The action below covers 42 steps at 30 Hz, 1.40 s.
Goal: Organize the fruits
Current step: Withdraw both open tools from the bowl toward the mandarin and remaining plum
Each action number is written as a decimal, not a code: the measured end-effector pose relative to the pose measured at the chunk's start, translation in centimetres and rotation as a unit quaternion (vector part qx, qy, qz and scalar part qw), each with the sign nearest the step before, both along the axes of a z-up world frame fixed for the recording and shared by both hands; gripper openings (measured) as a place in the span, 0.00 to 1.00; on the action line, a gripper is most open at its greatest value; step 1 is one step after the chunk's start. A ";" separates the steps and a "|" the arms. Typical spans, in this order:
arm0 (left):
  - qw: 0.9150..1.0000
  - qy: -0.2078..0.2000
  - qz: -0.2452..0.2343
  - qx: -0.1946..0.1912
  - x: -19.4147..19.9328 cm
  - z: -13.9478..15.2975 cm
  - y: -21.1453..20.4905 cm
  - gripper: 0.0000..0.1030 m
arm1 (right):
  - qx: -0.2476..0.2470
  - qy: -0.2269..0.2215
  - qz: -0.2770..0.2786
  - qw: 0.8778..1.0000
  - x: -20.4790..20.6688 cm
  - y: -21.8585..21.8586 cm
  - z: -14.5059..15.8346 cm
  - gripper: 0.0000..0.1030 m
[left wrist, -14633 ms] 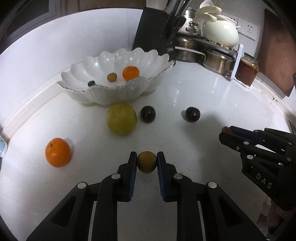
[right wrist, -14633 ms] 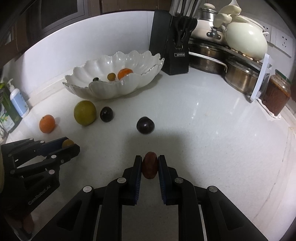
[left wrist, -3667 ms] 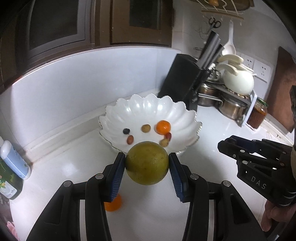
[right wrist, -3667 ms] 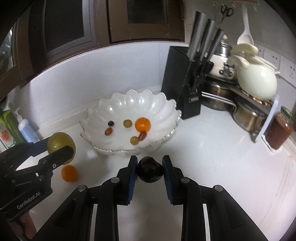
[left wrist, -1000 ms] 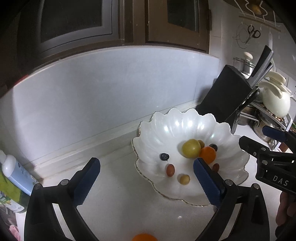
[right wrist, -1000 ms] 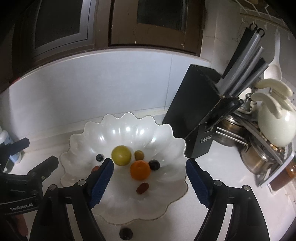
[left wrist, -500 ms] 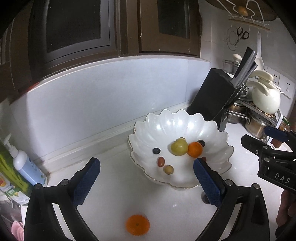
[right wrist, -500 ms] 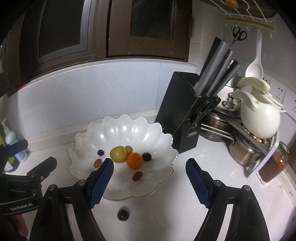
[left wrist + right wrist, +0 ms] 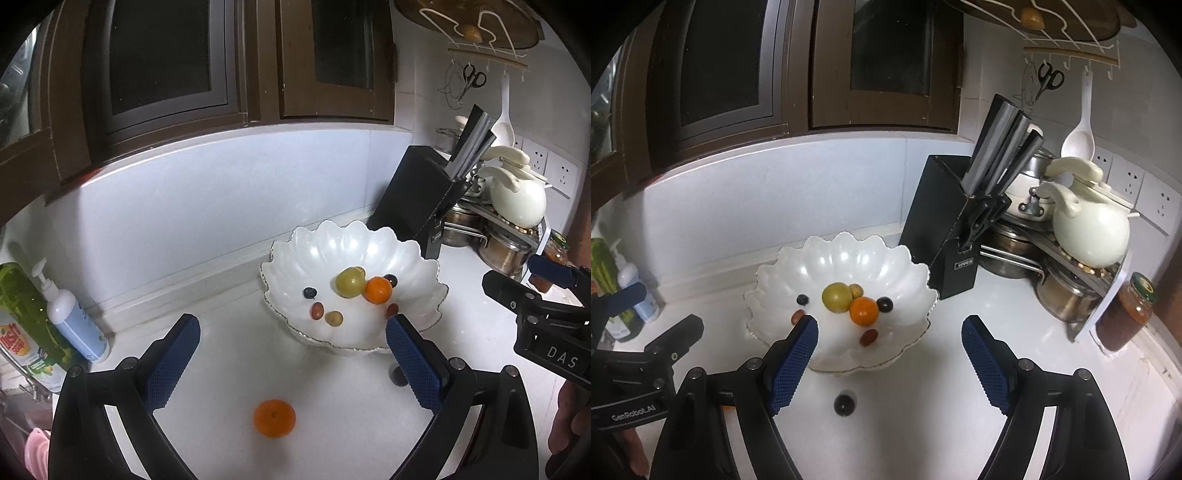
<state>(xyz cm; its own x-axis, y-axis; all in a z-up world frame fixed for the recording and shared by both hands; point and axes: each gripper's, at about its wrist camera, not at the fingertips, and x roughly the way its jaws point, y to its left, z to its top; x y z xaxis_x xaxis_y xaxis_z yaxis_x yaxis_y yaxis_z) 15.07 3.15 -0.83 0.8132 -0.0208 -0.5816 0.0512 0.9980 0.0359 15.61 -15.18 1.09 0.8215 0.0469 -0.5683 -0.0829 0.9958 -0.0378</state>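
Only the left view shows the loose orange (image 9: 274, 418); both hand-held grippers (image 9: 293, 363) (image 9: 889, 363) gape wide, empty

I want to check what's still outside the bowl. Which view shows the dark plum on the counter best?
The right wrist view: the dark plum lies whole between the open fingers. In the left wrist view, a finger pad half hides it.
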 end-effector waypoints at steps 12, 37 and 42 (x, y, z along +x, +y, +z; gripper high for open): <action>1.000 0.003 0.004 -0.002 -3.6 -0.2 0.3 1.00 | 0.001 -0.001 -0.001 1.000 -3.5 -0.1 -0.4 0.79; 0.999 0.038 0.023 -0.005 -7.6 -4.6 1.3 0.99 | 0.000 0.029 -0.003 1.000 -7.0 0.5 -4.6 0.79; 0.999 0.046 0.027 -0.004 -7.3 -6.0 1.8 0.99 | -0.003 0.042 -0.003 0.999 -6.5 0.9 -6.0 0.79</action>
<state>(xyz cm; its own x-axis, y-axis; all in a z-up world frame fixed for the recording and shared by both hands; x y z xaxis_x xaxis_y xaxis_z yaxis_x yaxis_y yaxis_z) 7.75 5.00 -6.82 0.7562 0.0159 -0.6541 0.0005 0.9997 0.0249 9.06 -14.27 -4.89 0.7715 0.0386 -0.6350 -0.0802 0.9961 -0.0369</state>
